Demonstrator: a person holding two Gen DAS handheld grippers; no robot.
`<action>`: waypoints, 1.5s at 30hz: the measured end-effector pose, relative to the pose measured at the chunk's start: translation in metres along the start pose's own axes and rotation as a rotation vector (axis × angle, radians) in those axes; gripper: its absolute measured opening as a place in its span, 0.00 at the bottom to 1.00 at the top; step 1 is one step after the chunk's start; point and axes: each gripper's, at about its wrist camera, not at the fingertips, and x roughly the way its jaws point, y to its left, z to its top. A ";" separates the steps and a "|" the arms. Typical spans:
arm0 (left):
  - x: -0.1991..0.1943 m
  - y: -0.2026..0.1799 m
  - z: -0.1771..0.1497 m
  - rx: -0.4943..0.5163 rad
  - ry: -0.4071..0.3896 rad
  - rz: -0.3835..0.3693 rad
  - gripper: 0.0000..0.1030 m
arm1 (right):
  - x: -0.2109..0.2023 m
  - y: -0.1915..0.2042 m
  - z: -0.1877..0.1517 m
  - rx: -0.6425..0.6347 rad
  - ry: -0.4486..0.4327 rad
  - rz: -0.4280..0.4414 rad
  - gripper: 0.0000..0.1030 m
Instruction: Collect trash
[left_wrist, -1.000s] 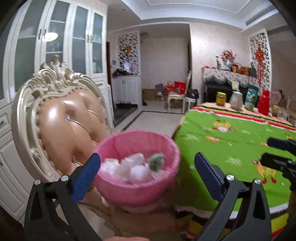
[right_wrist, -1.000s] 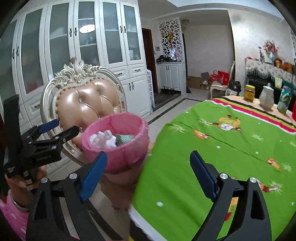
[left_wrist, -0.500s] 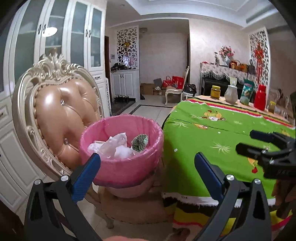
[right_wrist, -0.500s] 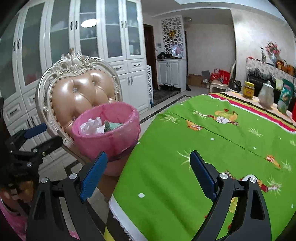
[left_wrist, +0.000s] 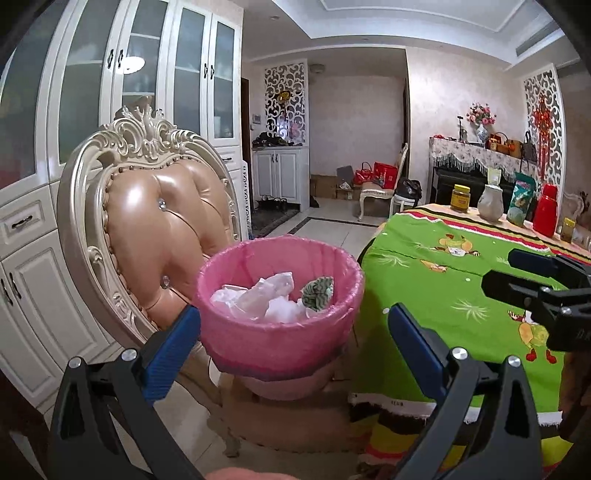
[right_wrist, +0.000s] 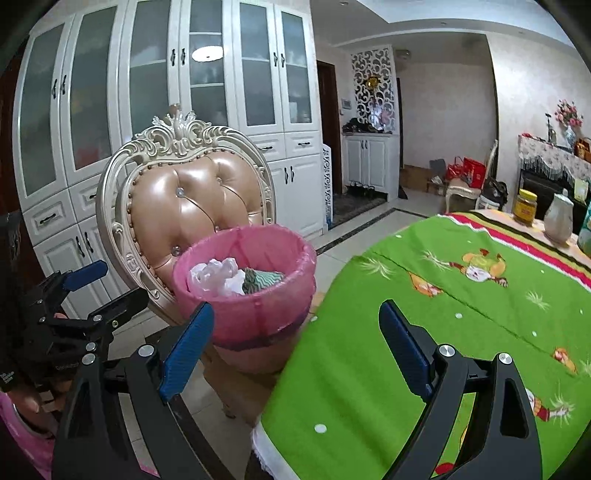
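grippers (left_wrist: 293, 334) (right_wrist: 295, 345) level, fingers wide, facing bin (left_wrist: 280, 306)

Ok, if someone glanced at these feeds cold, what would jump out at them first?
Probably the pink-lined round trash bin on the seat of the ornate cream chair with tan tufted leather back, holding crumpled white tissues and a green patterned wad. Next, the bright green cartoon-print tablecloth just right of the bin. Both the left gripper and right gripper are open and empty.
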 end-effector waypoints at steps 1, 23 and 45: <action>0.001 0.001 0.000 -0.001 -0.001 0.002 0.95 | 0.002 0.001 0.000 -0.004 0.004 0.006 0.83; 0.013 0.004 -0.006 0.007 0.028 -0.013 0.96 | 0.018 0.009 -0.015 -0.070 0.063 -0.024 0.83; 0.015 0.000 -0.008 0.021 0.033 -0.024 0.96 | 0.001 0.010 -0.011 -0.075 -0.001 -0.017 0.83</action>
